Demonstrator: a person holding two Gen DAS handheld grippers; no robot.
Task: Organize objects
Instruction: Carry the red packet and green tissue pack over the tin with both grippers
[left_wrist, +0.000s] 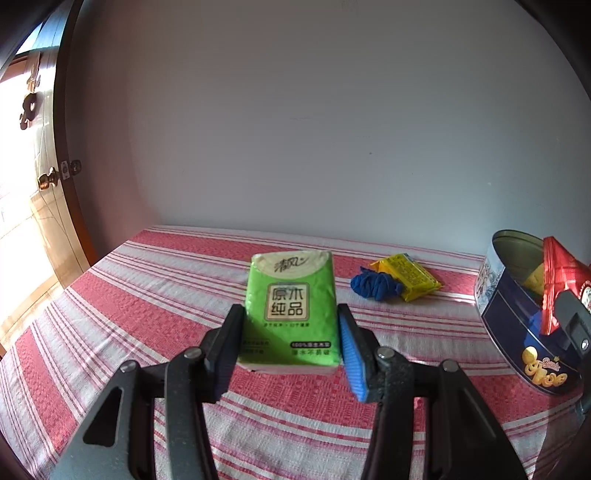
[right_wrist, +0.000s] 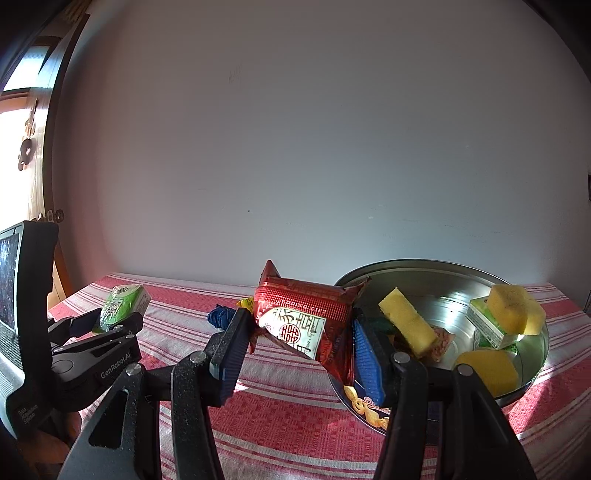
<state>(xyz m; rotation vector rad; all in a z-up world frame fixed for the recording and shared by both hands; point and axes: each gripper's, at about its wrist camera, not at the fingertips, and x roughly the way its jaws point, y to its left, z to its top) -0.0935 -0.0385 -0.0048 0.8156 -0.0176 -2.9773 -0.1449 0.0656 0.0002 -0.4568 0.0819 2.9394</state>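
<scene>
My left gripper (left_wrist: 291, 312) is shut on a green tissue pack (left_wrist: 291, 306), held upright over the striped tablecloth (left_wrist: 147, 295). The right wrist view shows that same gripper (right_wrist: 110, 319) and green pack (right_wrist: 123, 301) at far left. My right gripper (right_wrist: 301, 323) is shut on a red foil snack packet (right_wrist: 303, 317), which hangs tilted over the near left rim of a round blue metal tin (right_wrist: 443, 264). In the left wrist view the tin (left_wrist: 517, 317) stands at the right, with the red packet (left_wrist: 557, 277) above it.
Several yellow sponges (right_wrist: 406, 325), another green tissue pack (right_wrist: 487, 325) and a pink packet lie inside the tin. A bunched blue cloth (left_wrist: 375, 286) and a yellow packet (left_wrist: 410, 277) lie on the tablecloth by the white wall. A wooden door stands at the left.
</scene>
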